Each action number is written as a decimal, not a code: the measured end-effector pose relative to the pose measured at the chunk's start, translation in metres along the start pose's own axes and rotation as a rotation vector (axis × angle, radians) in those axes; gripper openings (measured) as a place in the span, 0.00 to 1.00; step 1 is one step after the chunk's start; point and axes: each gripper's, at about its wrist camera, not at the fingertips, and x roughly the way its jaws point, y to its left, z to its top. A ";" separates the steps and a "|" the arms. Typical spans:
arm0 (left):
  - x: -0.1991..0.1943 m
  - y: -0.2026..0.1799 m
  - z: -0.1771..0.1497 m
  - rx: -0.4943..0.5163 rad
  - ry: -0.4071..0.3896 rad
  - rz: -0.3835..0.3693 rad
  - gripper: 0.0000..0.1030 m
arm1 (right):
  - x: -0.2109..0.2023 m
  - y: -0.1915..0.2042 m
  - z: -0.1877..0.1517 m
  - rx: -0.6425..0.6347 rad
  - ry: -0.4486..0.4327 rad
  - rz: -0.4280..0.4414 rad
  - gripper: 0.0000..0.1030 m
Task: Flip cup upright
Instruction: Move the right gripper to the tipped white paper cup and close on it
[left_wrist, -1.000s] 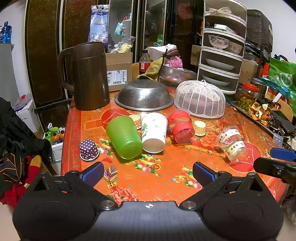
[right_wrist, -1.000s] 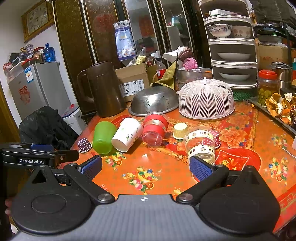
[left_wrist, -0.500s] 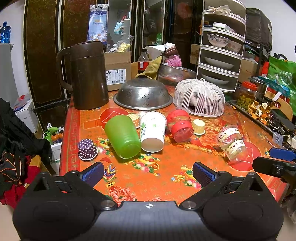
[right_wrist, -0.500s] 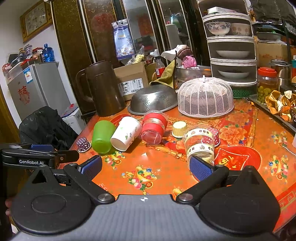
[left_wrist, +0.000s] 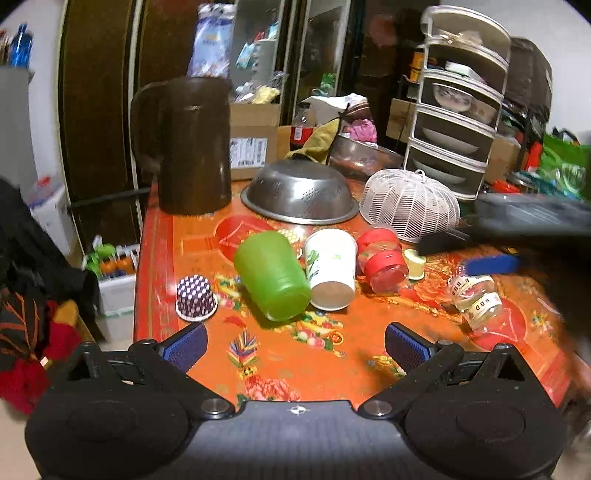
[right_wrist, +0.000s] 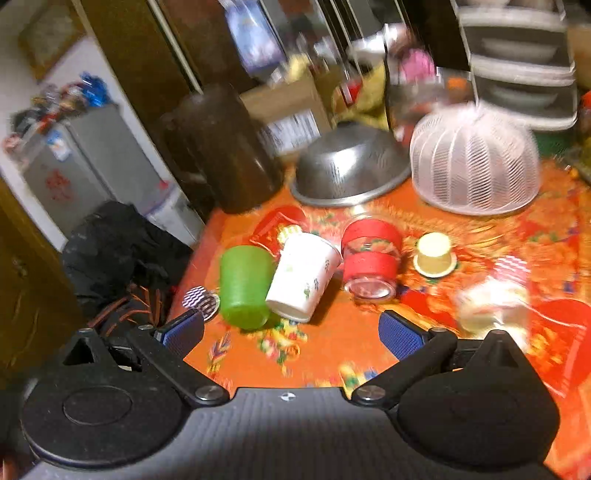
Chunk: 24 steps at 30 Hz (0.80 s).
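The right gripper has been swung forward; both tongs are wide open, holding nothing. The white cup, at twelve o'clock, should be pinched gently.

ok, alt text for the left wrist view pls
Open left claw hovers over an orange patterned table, facing a green cup and a white paper cup lying on their sides, touching. A red-banded jar lies beside them; a brown pitcher stands behind.

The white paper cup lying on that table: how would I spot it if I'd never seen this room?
Find the upturned steel colander on the orange table. In front lie tipped cups; the white paper cup sits between the green cup and the red-banded jar. Only it has leaf prints.
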 end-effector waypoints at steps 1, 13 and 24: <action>0.000 0.005 -0.002 -0.012 0.003 -0.007 1.00 | 0.016 0.001 0.009 0.019 0.039 -0.004 0.99; -0.010 0.059 -0.015 -0.091 -0.023 -0.011 1.00 | 0.117 0.009 0.029 0.131 0.252 -0.061 0.84; -0.018 0.075 -0.025 -0.136 -0.039 -0.047 1.00 | 0.137 0.010 0.036 0.116 0.269 -0.126 0.68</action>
